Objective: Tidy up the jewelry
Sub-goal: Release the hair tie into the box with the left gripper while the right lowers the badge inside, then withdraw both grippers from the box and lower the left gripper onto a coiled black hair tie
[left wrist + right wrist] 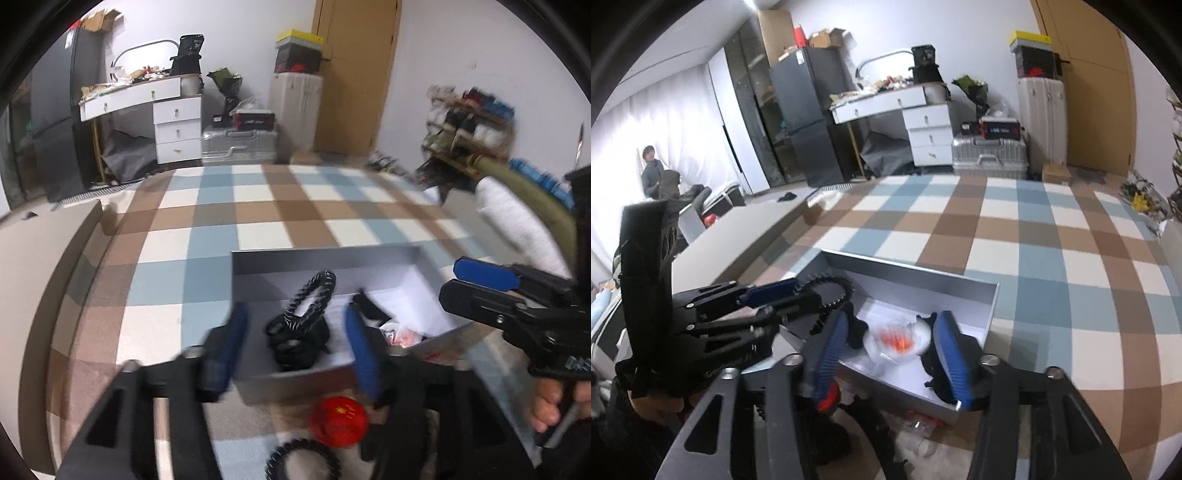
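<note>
A grey open box (325, 256) (991, 306) sits on the checked cloth. A black beaded bracelet (312, 295) (829, 291) leans inside it on other black jewelry (295, 343). A small clear bag of red-orange beads (400, 336) (897, 339) lies at the box's right side. My left gripper (295, 336) is open above the black jewelry. My right gripper (890, 343) is open over the bead bag and shows at the right in the left wrist view (480, 280). A red round piece (338, 421) and another black bracelet (303, 458) lie outside, in front of the box.
The checked cloth (1034, 240) covers a wide surface with a beige border (44, 258) at left. Beyond stand a white desk (155, 110), suitcases (240, 144), a shoe rack (469, 118) and a door (354, 74). A person (652, 170) sits far left.
</note>
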{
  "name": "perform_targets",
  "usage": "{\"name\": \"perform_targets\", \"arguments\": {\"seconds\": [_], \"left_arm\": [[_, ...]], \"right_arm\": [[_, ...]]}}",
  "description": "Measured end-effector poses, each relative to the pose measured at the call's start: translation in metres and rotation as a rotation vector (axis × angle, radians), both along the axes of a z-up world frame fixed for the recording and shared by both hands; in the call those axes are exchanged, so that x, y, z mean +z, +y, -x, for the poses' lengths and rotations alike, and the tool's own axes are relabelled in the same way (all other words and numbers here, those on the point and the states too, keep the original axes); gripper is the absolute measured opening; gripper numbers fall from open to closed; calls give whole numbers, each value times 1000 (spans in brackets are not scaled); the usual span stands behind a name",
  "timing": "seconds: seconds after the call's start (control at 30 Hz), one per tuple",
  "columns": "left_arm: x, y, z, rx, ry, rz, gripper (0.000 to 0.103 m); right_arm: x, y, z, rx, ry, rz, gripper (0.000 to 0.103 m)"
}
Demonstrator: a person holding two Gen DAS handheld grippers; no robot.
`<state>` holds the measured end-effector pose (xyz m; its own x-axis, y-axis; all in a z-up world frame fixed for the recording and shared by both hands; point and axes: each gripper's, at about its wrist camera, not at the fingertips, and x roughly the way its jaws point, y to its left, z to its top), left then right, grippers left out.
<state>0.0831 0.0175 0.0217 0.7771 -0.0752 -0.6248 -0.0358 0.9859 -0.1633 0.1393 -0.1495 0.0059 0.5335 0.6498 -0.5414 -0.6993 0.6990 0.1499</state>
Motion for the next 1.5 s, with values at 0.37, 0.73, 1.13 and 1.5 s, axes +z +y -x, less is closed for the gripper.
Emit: {"name": "perform_targets", "arguments": {"seconds": [0.37, 0.73, 1.13, 1.5], "left_arm": [[-10, 7, 46, 33, 6, 21, 101], [-31, 0, 42, 3, 115, -60, 101], [-40, -10, 47, -67, 177, -114, 102], [-47, -13, 46, -70, 214, -122, 102]], "right_arm": [[-13, -41, 13, -76, 51, 83, 101], [-53, -31, 13, -26, 142, 243, 101], [-65, -23, 22, -3, 145, 333, 101], [-73, -23, 21, -23, 152, 385, 100]]}}
